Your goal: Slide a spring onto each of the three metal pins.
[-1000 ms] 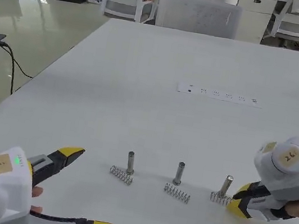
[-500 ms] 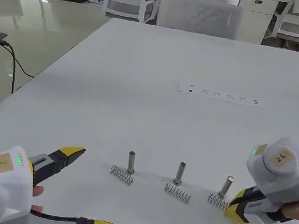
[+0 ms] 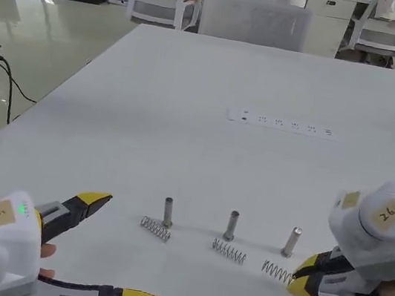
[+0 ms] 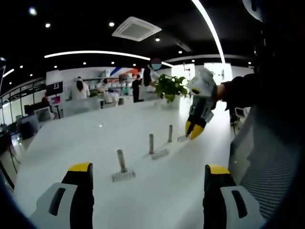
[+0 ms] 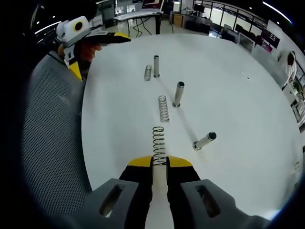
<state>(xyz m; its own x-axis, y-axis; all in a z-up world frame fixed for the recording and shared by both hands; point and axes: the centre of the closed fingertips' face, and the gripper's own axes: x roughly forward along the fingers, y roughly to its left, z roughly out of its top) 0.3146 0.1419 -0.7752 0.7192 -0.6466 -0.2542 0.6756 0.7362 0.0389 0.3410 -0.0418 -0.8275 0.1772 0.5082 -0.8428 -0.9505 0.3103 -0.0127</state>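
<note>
At the near left of the white table (image 3: 190,102), the left gripper (image 3: 116,255): jaws spread wide, nothing between them, well apart from the work. At the near right, the right gripper (image 3: 304,280): jaws pinched narrow on the near end of a spring (image 3: 277,271), coil lying flat, free end pointing towards the row. Just beyond, the right pin (image 3: 292,240), standing and bare. Further left, the middle pin (image 3: 232,225) and the left pin (image 3: 168,211), each with a loose spring (image 3: 229,251) lying just in front, none threaded.

Probably the first pick-up. Lift the free end clear of the table, tip the coil upright, line its open end over the pin's head, then lower straight down. Grip lightly, since so soft a coil likely buckles or flicks away. Avoid nudging the pin, which may topple.

Reads "26" on the round sticker (image 3: 386,214) atop the right gripper. Too blurred to read on the left gripper's label (image 3: 1,213); too small on the power strip (image 3: 280,122) further back.
</note>
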